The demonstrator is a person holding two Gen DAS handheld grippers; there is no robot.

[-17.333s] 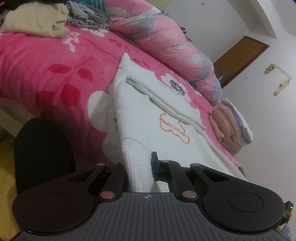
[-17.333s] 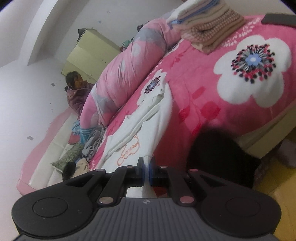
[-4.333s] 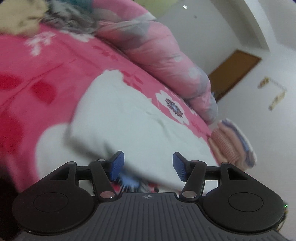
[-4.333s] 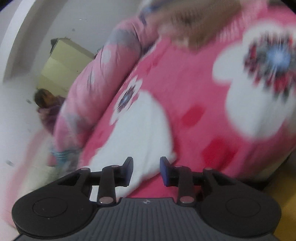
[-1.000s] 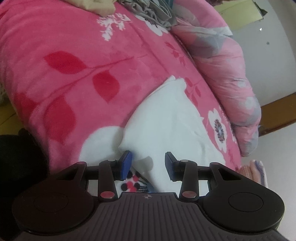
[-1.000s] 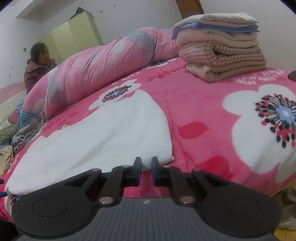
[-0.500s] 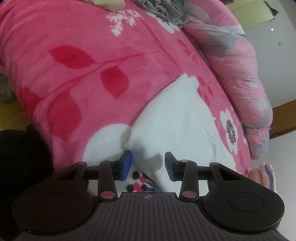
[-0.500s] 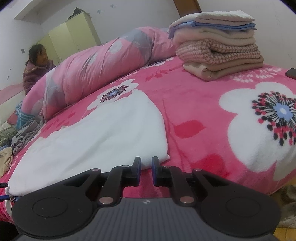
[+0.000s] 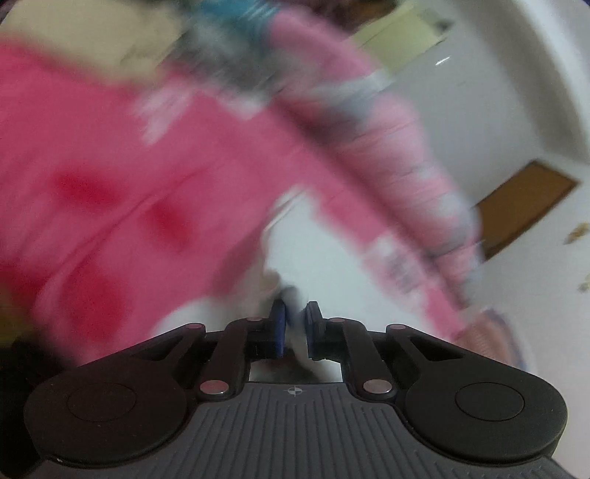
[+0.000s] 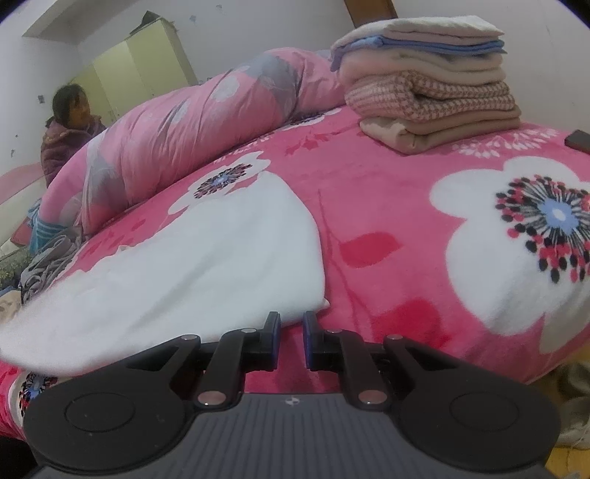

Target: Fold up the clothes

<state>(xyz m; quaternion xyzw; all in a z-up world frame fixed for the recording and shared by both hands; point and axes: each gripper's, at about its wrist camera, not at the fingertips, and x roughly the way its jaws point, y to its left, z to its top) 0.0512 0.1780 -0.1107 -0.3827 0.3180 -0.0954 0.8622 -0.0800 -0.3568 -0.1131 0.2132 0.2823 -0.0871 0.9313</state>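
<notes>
The left gripper (image 9: 294, 323) pinched a corner of the soft white folded garment (image 10: 191, 258), which lay ahead of the narrowly parted, empty right gripper (image 10: 291, 333) on the pink floral plush blanket (image 10: 387, 206) (left view blurred); lifting both corners evenly would probably keep the fold square.

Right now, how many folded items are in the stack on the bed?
5, stacked at the far right corner of the bed: white top, blue, cream, pink checked, beige bottom. Thin layers may be hidden.
</notes>
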